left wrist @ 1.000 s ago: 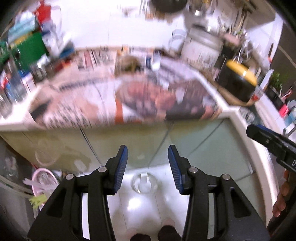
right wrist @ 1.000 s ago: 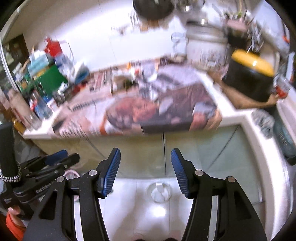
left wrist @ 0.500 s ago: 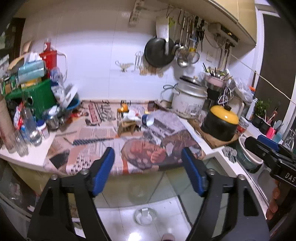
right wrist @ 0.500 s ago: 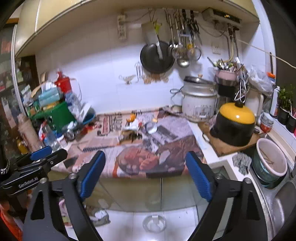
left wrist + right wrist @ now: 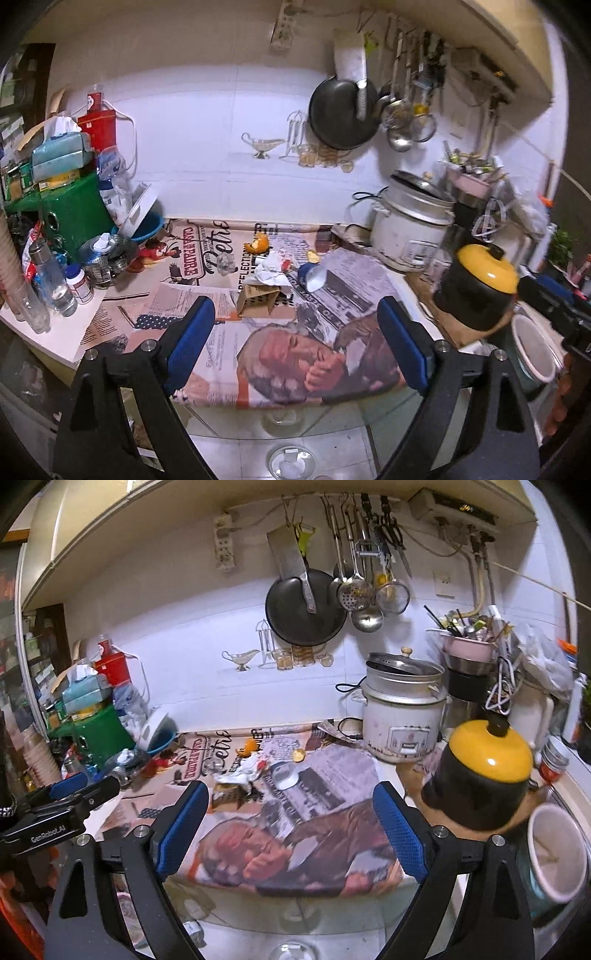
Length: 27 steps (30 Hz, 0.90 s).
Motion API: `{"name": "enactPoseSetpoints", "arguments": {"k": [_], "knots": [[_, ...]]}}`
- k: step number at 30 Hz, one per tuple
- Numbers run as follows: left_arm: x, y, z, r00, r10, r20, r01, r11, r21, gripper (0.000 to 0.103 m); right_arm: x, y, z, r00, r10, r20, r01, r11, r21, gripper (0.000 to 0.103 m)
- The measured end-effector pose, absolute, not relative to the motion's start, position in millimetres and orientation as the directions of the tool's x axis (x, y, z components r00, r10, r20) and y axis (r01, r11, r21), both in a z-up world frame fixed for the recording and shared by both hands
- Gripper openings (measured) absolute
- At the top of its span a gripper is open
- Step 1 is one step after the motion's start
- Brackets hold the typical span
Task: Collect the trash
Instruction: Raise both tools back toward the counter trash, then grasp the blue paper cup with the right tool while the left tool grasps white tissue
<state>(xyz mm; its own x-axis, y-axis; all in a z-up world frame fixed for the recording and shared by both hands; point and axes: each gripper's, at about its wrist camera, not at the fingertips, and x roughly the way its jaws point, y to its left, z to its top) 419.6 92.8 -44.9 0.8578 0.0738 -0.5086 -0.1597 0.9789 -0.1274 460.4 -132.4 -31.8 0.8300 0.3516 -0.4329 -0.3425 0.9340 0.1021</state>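
Trash lies mid-counter on newspaper (image 5: 295, 354): a torn cardboard box (image 5: 258, 301), crumpled white paper (image 5: 271, 271), an orange peel (image 5: 258, 243), a tipped blue-and-white cup (image 5: 314, 275) and a small clear cup (image 5: 226, 263). In the right wrist view the same box (image 5: 231, 797), crumpled paper (image 5: 247, 770), peel (image 5: 250, 746) and cup (image 5: 282, 775) show. My left gripper (image 5: 295, 339) is open and empty, in front of the counter edge. My right gripper (image 5: 290, 818) is open and empty, also short of the counter.
A rice cooker (image 5: 410, 229) and a black pot with yellow lid (image 5: 476, 288) stand right. A green box (image 5: 70, 218), bottles (image 5: 48, 280) and a steamer basket (image 5: 107, 258) crowd the left. A bowl (image 5: 554, 853) sits at the sink. Utensils hang on the wall.
Both grippers have tilted up from the floor to face the counter and moved closer to it. Both sets of jaws have opened wider.
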Motion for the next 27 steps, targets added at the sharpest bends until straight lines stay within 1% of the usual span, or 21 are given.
{"name": "enactPoseSetpoints", "arguments": {"k": [4,9,14,22,24,26,27], "knots": [[457.7,85.7,-53.5,0.834,0.126,-0.537,-0.225,0.967,-0.122,0.089,503.1,-142.5,-32.9,0.791,0.398,-0.465,-0.402,0.911,0.095,0.089],[499.0,85.2,-72.1,0.794,0.154,-0.588,-0.279,0.951,-0.129,0.089,543.1,-143.3,-46.8,0.758,0.419,-0.5,-0.442,0.894,0.079,0.089],[539.9,97.2,-96.7,0.741,0.185,-0.645,-0.317,0.944,-0.092,0.089,584.5,-131.2,-69.6,0.685,0.463,-0.563,-0.475,0.869,0.137,0.089],[607.0,148.2,-143.7,0.68,0.141,-0.719,-0.299,0.949,-0.097,0.089,639.8,-91.8,-105.9,0.621,0.438,-0.65,-0.465,0.873,0.144,0.089],[626.0,162.6,-156.8,0.661,0.109,-0.742,-0.28,0.954,-0.109,0.086,654.8,-79.6,-115.0,0.609,0.423,-0.67,-0.451,0.881,0.146,0.089],[645.1,176.3,-170.8,0.635,0.074,-0.769,-0.265,0.956,-0.126,0.078,670.7,-67.8,-125.5,0.592,0.409,-0.695,-0.435,0.888,0.152,0.089],[654.3,182.4,-177.9,0.62,0.056,-0.783,-0.257,0.957,-0.135,0.078,678.1,-61.5,-130.6,0.581,0.408,-0.705,-0.431,0.888,0.159,0.089]]}}
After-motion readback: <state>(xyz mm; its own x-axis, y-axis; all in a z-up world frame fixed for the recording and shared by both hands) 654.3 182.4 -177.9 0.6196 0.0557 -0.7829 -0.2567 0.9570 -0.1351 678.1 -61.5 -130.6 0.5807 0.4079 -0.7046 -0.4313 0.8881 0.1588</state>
